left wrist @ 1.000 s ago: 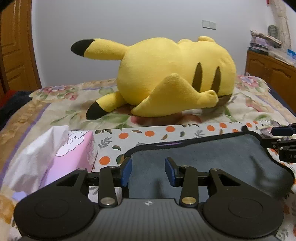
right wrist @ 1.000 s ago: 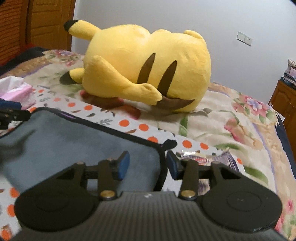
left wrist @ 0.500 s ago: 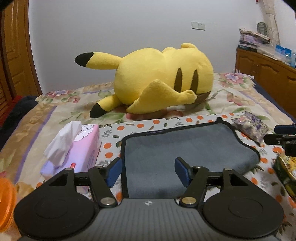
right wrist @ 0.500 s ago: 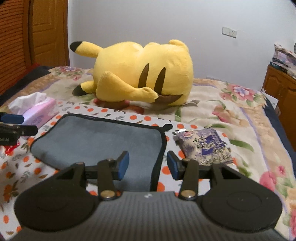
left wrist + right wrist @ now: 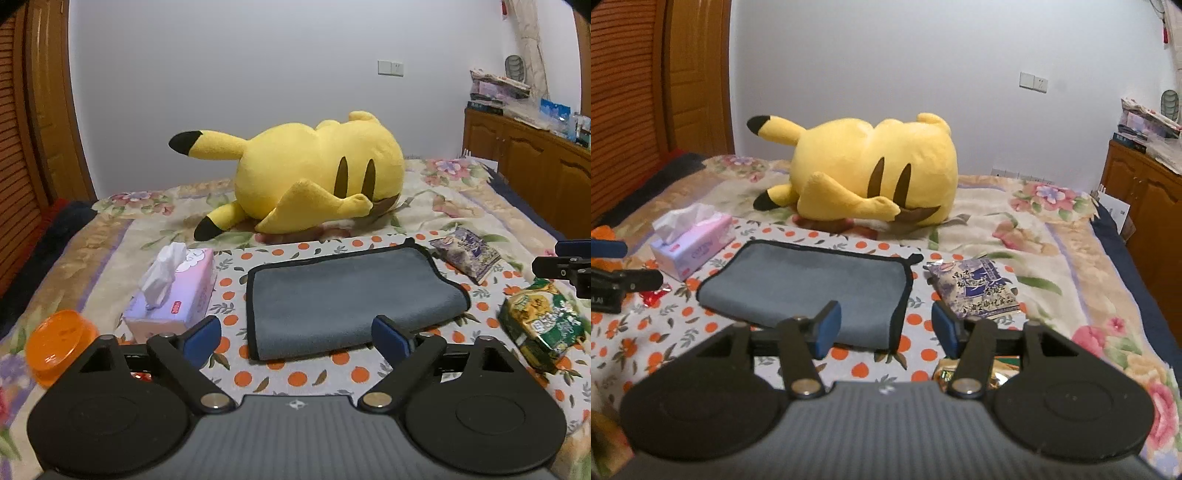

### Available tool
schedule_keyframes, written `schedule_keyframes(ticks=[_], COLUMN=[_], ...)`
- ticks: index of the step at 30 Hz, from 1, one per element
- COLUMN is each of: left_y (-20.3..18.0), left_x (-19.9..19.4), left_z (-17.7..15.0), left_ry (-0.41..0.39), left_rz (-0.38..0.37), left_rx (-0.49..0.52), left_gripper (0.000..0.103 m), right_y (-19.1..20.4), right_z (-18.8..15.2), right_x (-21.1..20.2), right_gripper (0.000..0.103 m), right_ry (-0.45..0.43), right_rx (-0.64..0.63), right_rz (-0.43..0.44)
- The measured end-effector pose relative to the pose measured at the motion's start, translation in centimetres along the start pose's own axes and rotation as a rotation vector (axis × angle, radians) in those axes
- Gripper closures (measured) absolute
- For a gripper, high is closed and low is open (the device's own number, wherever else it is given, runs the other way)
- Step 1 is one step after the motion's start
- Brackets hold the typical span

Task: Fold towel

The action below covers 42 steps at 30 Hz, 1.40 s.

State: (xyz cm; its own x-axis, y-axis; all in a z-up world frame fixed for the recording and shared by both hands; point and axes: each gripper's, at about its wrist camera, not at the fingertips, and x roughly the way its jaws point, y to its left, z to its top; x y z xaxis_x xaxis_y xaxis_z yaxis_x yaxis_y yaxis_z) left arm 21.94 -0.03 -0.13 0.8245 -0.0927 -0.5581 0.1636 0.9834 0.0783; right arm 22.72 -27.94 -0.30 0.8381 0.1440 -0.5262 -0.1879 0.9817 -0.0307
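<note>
A grey towel with black trim [image 5: 343,295] lies folded on the orange-dotted cloth on the bed; it also shows in the right wrist view [image 5: 812,288]. My left gripper [image 5: 295,339] is open and empty, held above and in front of the towel's near edge. My right gripper [image 5: 886,326] is open and empty, above the towel's near right corner. Each gripper's tip shows at the edge of the other view: the right gripper [image 5: 565,262] and the left gripper [image 5: 613,273].
A big yellow plush [image 5: 314,184] lies behind the towel. A pink tissue box [image 5: 173,295] and an orange bowl [image 5: 59,343] are left of it. A purple snack packet [image 5: 467,254] and a green snack bag [image 5: 539,325] are right. Wooden cabinets [image 5: 535,166] stand at the far right.
Both grippers have pulled back and up from the towel and opened wider. The towel lies where it was left.
</note>
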Motion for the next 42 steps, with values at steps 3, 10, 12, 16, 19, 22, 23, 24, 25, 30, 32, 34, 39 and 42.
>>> schedule_keyframes(ticks=[3,10,12,16,19,22,23,24,25,30,32,34,39,42], left_y=[-0.2,-0.7,-1.0,-1.6,-1.9,-2.1,-2.2,-2.2,-2.3,-2.9,-3.0,-3.1,-3.2,-3.3], left_x=[-1.5,-4.0,-4.7,-5.9,-6.6,-7.4,-7.6,-7.9,-8.1,-9.2,-9.5,-9.7,-10.3,-10.7], left_z=[-0.2,-1.1,-1.5,-2.6,-3.2,-3.8,-4.0,-4.3,-4.5,-5.7,-6.3,-6.8,-8.0,-8.6], left_ry=[-0.003,0.005,0.005,-0.01,-0.001,0.003,0.003,0.002,-0.002,-0.003,0.005,0.012,0.019,0.019], left_rz=[-0.002,-0.002,-0.001,0.031,0.024,0.017,0.016,0.015,0.014,0.022,0.025,0.03,0.044,0.062], left_rx=[-0.004,-0.003,-0.002,0.003,0.004,-0.002,-0.003,-0.005,-0.006,0.0,-0.002,-0.004,-0.02,-0.023], left_gripper=[0.009,0.006,0.004,0.0,0.0,0.0,0.0,0.0,0.0,0.0,0.0,0.0,0.0,0.0], right_y=[0.1,0.5,0.6,0.7,0.6,0.7,0.8,0.7,0.7,0.6,0.6,0.7,1.0,1.3], right_z=[-0.1,-1.2,-1.6,-2.5,-3.2,-3.9,-4.1,-4.3,-4.5,-5.4,-5.6,-5.9,-6.7,-7.2], right_x=[-1.3,-3.6,-4.2,-5.2,-6.0,-6.8,-7.2,-7.3,-7.5,-8.6,-9.0,-9.3,-10.1,-10.6], right_gripper=[0.048,0.036,0.031,0.02,0.009,0.003,0.0,0.0,0.0,0.0,0.0,0.0,0.0,0.0], right_ry=[-0.007,-0.008,-0.01,-0.003,-0.01,-0.012,-0.013,-0.013,-0.012,-0.015,-0.016,-0.016,-0.014,-0.011], right_rx=[0.001,0.023,0.029,0.04,0.049,0.046,0.046,0.049,0.054,0.064,0.068,0.069,0.076,0.079], right_rz=[0.002,0.013,0.015,0.017,0.015,0.008,0.006,0.007,0.009,0.009,0.009,0.009,0.012,0.019])
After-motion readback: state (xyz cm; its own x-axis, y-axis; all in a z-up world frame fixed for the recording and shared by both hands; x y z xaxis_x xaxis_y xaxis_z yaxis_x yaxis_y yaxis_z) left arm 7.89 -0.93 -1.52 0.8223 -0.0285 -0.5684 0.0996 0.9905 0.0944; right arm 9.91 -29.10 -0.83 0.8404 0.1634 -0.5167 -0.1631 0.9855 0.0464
